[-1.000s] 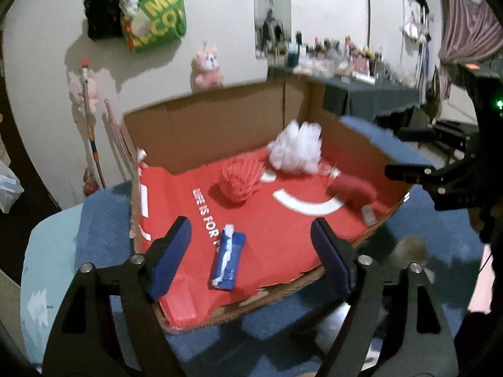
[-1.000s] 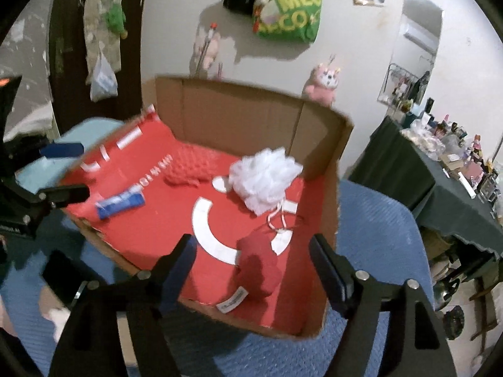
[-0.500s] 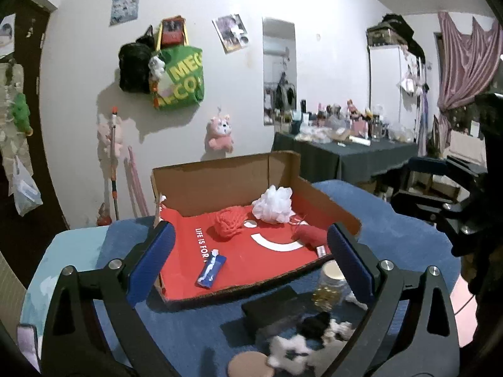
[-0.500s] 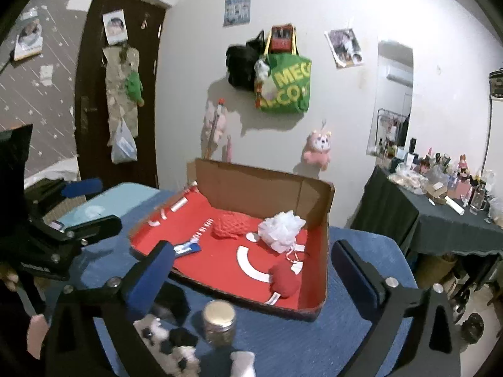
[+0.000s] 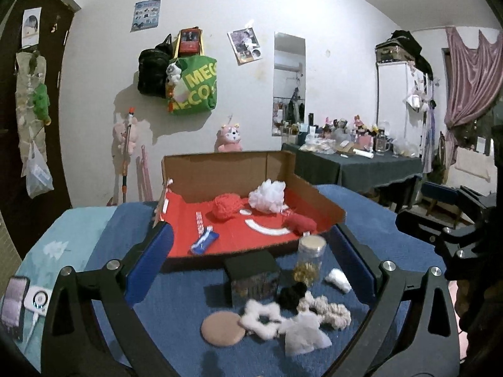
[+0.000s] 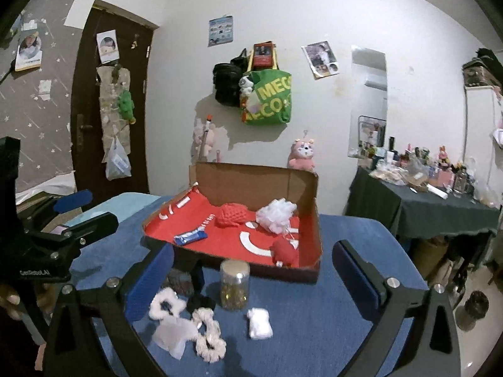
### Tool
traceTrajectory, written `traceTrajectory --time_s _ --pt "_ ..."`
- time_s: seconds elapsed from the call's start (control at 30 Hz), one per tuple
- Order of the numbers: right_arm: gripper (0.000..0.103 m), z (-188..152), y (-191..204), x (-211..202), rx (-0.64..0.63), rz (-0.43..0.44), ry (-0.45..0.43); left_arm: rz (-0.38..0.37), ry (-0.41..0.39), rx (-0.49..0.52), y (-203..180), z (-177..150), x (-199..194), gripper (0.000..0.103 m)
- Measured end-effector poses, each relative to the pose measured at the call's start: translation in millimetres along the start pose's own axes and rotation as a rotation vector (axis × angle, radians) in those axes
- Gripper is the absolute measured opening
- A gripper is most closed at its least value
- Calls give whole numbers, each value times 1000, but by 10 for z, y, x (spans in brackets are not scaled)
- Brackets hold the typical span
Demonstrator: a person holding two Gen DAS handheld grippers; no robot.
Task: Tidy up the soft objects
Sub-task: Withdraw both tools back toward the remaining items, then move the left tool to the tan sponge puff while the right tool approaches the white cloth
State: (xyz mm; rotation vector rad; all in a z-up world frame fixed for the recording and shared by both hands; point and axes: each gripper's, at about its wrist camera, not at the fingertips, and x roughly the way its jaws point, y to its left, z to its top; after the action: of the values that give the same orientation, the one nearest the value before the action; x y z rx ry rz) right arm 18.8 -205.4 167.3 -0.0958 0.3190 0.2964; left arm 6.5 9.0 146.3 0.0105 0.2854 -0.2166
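We see a shallow cardboard box (image 5: 226,172) with a glossy red printed lining on a blue cloth-covered table (image 5: 176,295); inside lie a frilly white mesh pouf (image 5: 267,195), a knobbly red knit ball (image 5: 227,205), a plush red lump (image 5: 300,223) and a flat blue sachet (image 5: 205,240). In front of the box sit a dark cube (image 5: 251,278), a clear jar (image 5: 311,257) of gold bits, a fuzzy white scrunchie (image 5: 261,317), a black one (image 5: 292,293), a cream crinkled one (image 5: 328,309), a round tan pad (image 5: 222,328), a white cloth scrap (image 5: 306,334) and a small white wad (image 5: 338,279). Our left gripper (image 5: 251,270) stands wide, holding nothing; these loose soft pieces lie between and just below its blue-padded fingers. Our right gripper (image 6: 251,279) likewise gapes empty, jar and scrunchies between its fingers. Both sets of jaws have just been opening.
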Motion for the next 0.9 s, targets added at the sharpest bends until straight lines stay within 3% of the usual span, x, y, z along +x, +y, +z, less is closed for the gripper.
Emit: traceTrajectory --time_s 0.3,0.67,0.9 --pt "103 -491 41 10 28 -58 28 4 84 -25 -65 -397 95 101" --pt "103 -1020 17 278 85 -56 152 22 248 -75 4 -904 353 101" --pt "103 -1179 0 397 94 -48 208 38 297 -90 66 -1030 439 101"
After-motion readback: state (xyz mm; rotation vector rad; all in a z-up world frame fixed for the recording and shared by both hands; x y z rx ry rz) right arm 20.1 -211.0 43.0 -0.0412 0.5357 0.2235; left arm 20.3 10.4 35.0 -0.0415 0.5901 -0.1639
